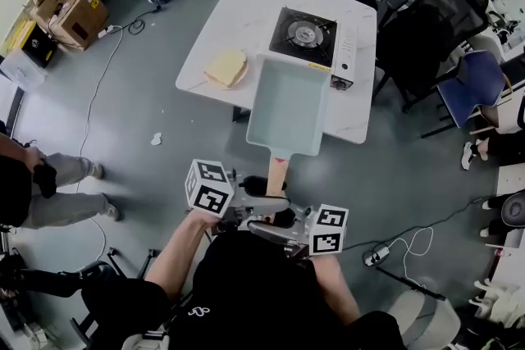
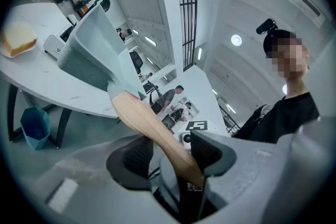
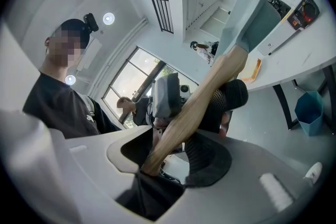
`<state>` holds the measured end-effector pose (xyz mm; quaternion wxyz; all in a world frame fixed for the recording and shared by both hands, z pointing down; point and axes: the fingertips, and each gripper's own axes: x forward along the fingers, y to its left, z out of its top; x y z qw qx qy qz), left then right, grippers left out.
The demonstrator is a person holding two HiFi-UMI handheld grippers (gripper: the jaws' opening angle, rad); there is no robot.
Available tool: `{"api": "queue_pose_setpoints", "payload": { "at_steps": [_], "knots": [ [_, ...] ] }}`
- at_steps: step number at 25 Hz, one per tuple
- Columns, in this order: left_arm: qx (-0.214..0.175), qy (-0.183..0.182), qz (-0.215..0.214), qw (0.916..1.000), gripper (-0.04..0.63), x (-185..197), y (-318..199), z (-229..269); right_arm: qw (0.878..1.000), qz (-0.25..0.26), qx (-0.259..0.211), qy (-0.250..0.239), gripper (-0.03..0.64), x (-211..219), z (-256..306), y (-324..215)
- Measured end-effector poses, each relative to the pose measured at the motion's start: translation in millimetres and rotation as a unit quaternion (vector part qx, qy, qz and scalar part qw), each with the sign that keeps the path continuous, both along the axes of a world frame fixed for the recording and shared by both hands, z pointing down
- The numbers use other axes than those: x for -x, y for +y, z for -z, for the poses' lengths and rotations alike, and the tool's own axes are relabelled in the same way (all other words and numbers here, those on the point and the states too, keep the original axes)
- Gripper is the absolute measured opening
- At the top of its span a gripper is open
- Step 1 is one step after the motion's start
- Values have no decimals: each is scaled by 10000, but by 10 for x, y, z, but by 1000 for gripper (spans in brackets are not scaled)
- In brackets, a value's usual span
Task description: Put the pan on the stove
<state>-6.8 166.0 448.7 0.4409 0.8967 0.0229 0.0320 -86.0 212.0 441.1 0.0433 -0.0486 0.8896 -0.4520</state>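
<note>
Head view shows the pan (image 1: 287,106), a pale teal rectangular one, held up in the air by its wooden handle (image 1: 277,172). Its body overlaps the near edge of the white table (image 1: 238,12) and its far wall points at the stove (image 1: 305,35), which sits toward the far right corner. It is not yet on the burner.

Both sets of jaws are clamped on the tail end of that handle. In the left gripper view the wood runs slantwise through the left gripper (image 2: 170,147), and in the right gripper view it does the same through the right gripper (image 3: 173,149). The two grippers face each other.

My worry is the leverage. All the pan's weight hangs well out from a pinch on smooth, tapering wood, so the pan could droop at the front or roll about the handle. If the two hands drift apart or one lags, the handle could twist loose.

Coming in low, the leading wall could knock the stove's body or pan supports and shove it toward the far edge. Setting down off-centre would leave the pan rocking. A swing left could clip the plate of yellow bread (image 1: 225,68) near the table's left edge.
</note>
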Motion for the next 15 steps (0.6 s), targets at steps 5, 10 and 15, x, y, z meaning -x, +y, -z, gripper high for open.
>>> {"api": "queue_pose_setpoints", "payload": {
  "at_steps": [5,10,15],
  "knots": [
    [34,10,-7,10000,225,-85,-225,-26,10000,-32,22,0,195,-88,-21,-229],
    [46,-8,-14,10000,225,-167,-448,-37,10000,-59,42,-27,195,-166,-29,-453],
    [65,-60,12,10000,225,-246,-670,-52,9999,-48,54,-72,195,-247,-32,-675]
  ]
}}
